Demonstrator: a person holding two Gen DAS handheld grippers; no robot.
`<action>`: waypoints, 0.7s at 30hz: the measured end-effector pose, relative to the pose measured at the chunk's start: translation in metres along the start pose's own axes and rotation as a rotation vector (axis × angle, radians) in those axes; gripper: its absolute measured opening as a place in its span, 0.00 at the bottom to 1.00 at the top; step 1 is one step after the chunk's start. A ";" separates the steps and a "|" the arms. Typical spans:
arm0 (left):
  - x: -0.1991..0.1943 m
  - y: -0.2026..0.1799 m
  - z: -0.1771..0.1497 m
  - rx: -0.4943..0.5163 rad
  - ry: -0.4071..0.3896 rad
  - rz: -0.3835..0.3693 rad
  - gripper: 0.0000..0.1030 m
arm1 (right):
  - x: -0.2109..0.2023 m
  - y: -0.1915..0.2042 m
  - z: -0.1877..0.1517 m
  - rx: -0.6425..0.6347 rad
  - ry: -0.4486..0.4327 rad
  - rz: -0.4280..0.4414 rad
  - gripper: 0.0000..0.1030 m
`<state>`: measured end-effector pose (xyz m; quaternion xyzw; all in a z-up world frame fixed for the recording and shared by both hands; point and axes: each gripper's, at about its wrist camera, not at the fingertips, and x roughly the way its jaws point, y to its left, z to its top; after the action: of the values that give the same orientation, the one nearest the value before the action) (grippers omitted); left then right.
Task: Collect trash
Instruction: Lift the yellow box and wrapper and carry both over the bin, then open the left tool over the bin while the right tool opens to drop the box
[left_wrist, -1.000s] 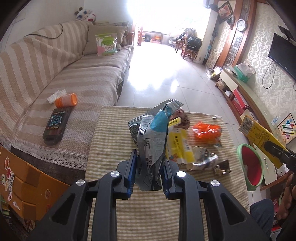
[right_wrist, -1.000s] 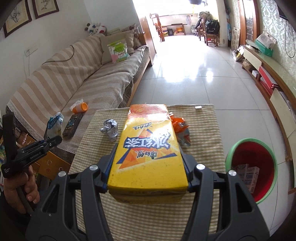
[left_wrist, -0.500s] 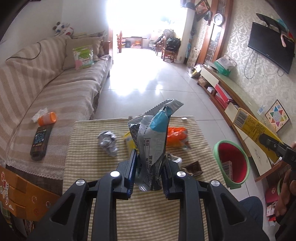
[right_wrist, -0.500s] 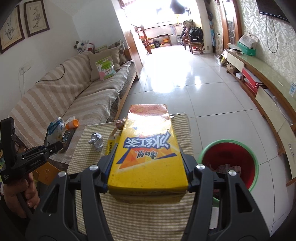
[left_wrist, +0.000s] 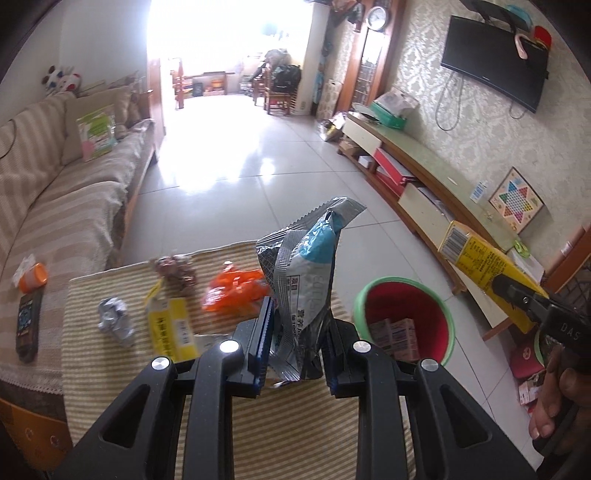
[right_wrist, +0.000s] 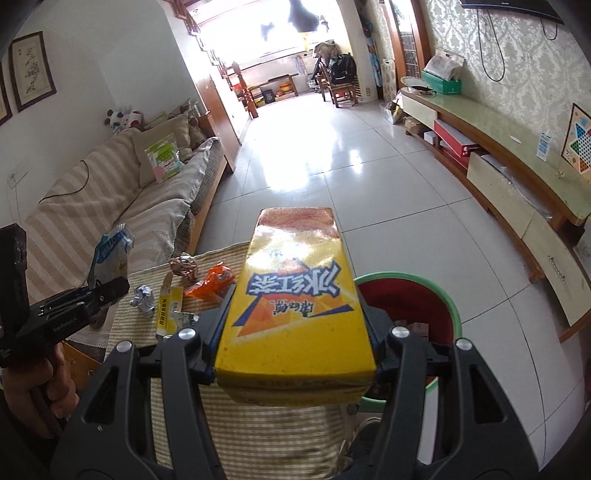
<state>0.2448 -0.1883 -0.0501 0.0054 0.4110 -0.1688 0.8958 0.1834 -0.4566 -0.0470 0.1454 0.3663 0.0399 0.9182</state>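
My left gripper (left_wrist: 295, 332) is shut on a crumpled silver and blue snack bag (left_wrist: 306, 280), held upright above the striped table (left_wrist: 122, 373). My right gripper (right_wrist: 295, 328) is shut on a yellow drink carton (right_wrist: 295, 302), held over the table's right end beside the bin. The green bin with a red inside (left_wrist: 404, 317) (right_wrist: 410, 299) stands on the floor right of the table with small boxes in it. On the table lie an orange wrapper (left_wrist: 236, 291), a yellow box (left_wrist: 170, 328), a foil ball (left_wrist: 114, 321) and a brown wrapper (left_wrist: 173, 269).
A striped sofa (left_wrist: 55, 206) runs along the left with a remote (left_wrist: 27, 325) and an orange-lidded jar (left_wrist: 33, 277). A low TV cabinet (left_wrist: 424, 184) lines the right wall. Tiled floor (left_wrist: 229, 177) stretches beyond the table. A person's hand (left_wrist: 561, 406) holds the right gripper.
Both grippers have swung to the right with their loads, bringing the bin nearer and more central. The sofa has slid toward the left edge. Neither grip has altered.
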 end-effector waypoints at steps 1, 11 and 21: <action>0.004 -0.007 0.002 0.009 0.004 -0.012 0.21 | 0.000 -0.008 0.000 0.011 -0.001 -0.008 0.54; 0.059 -0.076 0.013 0.055 0.082 -0.152 0.21 | 0.010 -0.077 -0.005 0.105 0.007 -0.059 0.54; 0.114 -0.138 0.014 0.074 0.182 -0.279 0.22 | 0.031 -0.118 -0.015 0.154 0.038 -0.068 0.54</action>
<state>0.2816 -0.3545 -0.1068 -0.0034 0.4809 -0.3055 0.8218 0.1921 -0.5596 -0.1129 0.2022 0.3905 -0.0167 0.8980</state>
